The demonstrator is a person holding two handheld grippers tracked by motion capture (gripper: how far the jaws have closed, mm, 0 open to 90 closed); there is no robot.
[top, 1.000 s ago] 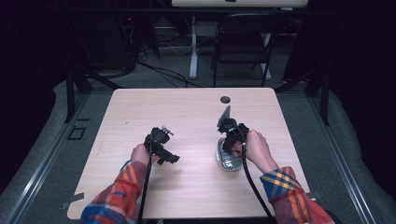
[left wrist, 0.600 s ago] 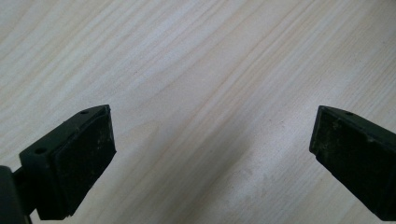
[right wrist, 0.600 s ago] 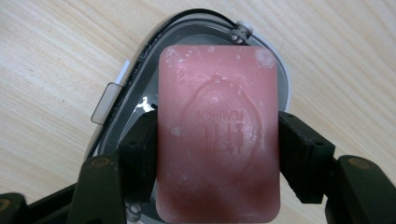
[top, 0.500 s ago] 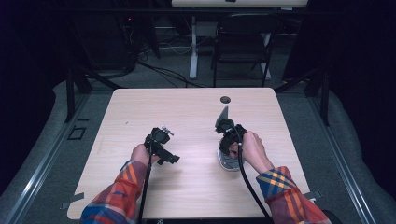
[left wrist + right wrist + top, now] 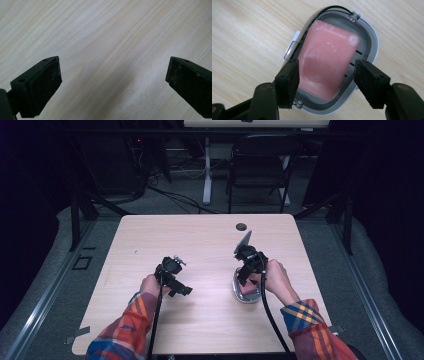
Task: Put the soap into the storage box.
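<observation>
On the table's right side: pink soap bar (image 5: 327,58) lies tilted in the grey soap dish (image 5: 368,37).
Right gripper (image 5: 327,80): your jaws clamp the bar's long sides.
Left gripper (image 5: 112,85): jaws wide open over bare table (image 5: 105,37).
Handling: likely slick, firm, fairly light.
Hold: squeeze mid-length, flat faces.

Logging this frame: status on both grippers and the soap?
Left gripper open over bare table. Right gripper shut on pink soap, in its grey dish. Nothing in the way.
</observation>
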